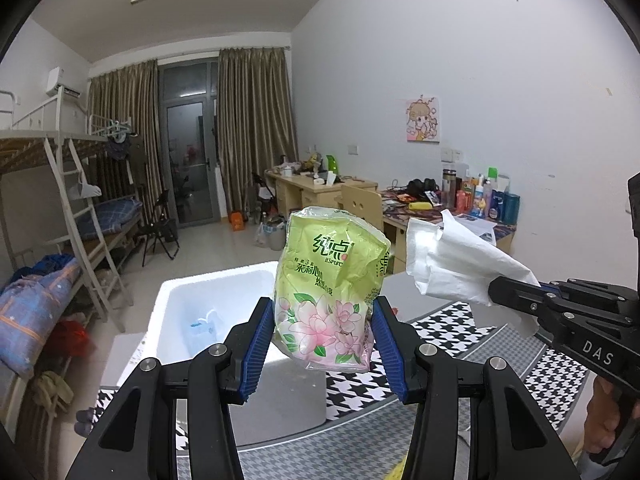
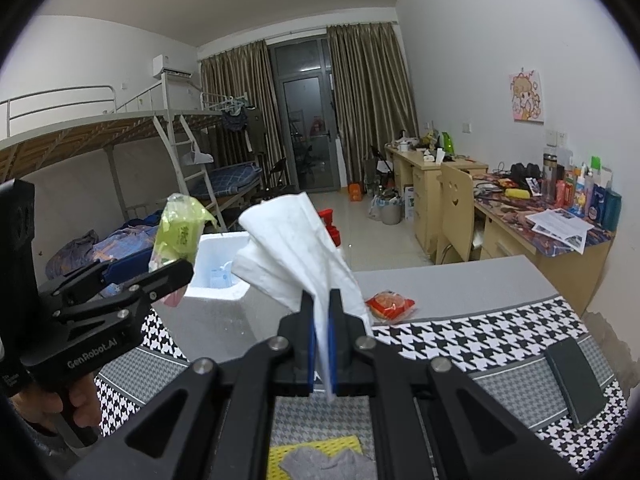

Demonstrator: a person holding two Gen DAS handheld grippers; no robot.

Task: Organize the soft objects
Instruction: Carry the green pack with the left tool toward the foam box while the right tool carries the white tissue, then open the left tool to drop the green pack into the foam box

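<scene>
Here your left gripper (image 1: 322, 338) clamps the crinkly green tissue pack (image 1: 332, 280) upright, long axis vertical, above the white foam box (image 1: 176, 300); its label reads "纯点" over pink flowers. Your right gripper (image 2: 322, 344), stamped "DAS", pinches a soft white tissue (image 2: 296, 248) that fans upward

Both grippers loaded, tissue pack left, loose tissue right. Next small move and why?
Probably carry the left gripper forward and down over the white foam box. It is clamped on the green tissue pack, held in the air just beside the box's open top, nearer than the loose tissue pinched in the right gripper.
</scene>
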